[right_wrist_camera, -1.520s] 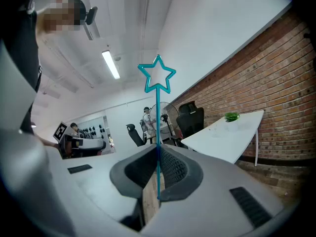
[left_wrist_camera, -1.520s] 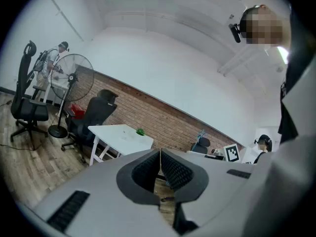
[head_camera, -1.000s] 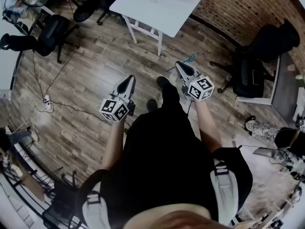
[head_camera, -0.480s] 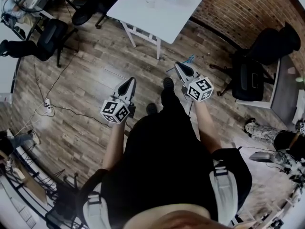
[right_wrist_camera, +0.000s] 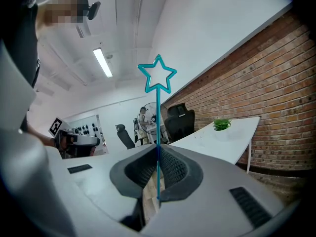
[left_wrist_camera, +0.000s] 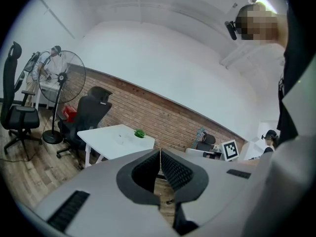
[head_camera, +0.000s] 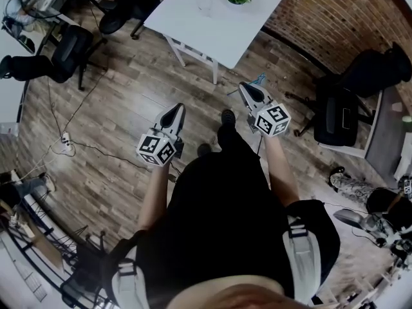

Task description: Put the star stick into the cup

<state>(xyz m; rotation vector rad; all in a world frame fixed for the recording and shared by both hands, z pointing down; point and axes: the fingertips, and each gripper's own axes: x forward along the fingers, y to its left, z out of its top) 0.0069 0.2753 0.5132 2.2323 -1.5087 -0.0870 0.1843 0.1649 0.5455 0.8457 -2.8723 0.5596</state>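
Wood-plank floor (head_camera: 122, 111), matt white table (head_camera: 215, 28)

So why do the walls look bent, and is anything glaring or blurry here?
Head view: the wide lens curves the floor planks and darkens the corners. Right gripper view: the ceiling light glares, while the star stick is sharp. Left gripper view: the brick wall bows.

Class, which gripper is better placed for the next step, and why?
Right. The right gripper is shut on the star stick; the left gripper is shut and empty. Both are short of the table.
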